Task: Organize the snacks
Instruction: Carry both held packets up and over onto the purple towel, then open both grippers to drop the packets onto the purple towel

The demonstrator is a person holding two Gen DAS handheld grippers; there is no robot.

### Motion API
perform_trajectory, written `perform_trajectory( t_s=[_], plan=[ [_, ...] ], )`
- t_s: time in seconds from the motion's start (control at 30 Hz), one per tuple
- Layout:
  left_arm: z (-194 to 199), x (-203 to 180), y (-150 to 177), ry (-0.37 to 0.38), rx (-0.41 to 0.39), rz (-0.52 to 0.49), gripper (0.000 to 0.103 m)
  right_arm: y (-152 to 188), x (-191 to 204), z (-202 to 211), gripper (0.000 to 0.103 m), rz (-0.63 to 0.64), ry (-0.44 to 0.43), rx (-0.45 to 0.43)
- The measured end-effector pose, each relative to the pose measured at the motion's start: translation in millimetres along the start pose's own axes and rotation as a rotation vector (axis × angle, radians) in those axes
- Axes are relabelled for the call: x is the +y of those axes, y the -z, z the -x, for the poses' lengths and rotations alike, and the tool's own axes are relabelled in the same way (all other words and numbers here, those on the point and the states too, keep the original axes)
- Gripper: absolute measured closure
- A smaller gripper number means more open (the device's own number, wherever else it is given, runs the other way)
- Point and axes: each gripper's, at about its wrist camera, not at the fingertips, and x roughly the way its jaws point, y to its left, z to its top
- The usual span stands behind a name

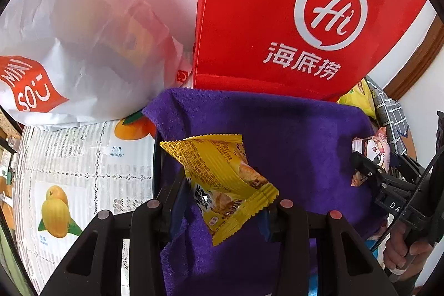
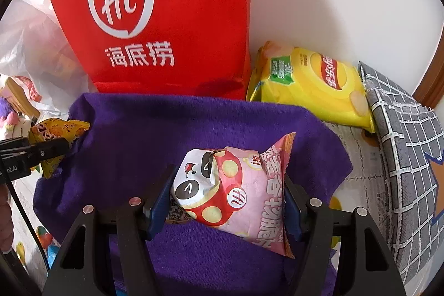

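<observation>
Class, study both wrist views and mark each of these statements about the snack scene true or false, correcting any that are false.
1. The left gripper grips a yellow snack packet. True.
2. The right gripper is empty. False: it grips a pink snack packet with a mushroom picture.
3. A purple cloth lies under both held packets. True.
4. The red bag lies flat on the cloth. False: it stands upright behind the cloth.
5. A yellow chip bag lies to the right of the red bag in the right wrist view. True.
6. The white plastic bag is right of the red bag in the left wrist view. False: it is left of it.
</observation>
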Motion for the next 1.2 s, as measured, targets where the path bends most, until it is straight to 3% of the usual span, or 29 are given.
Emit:
perform_trajectory(
  t_s=[0.93, 1.1, 1.2],
  plan=[
    [-20, -13, 4, -0.012, 0.096, -0.036, 0.062, 1, 8, -17, 0.033, 0.034, 0.004, 0.068],
    [-22, -17, 2, -0.017, 0.098, -0.041, 0.062, -2, 9, -14, 0.022, 0.026, 0.005, 0.057],
    [-24, -20, 2, -0.009, 0.108, -0.046, 0.062, -3, 8, -10, 0.02, 0.018, -0.003, 0.044]
  ],
)
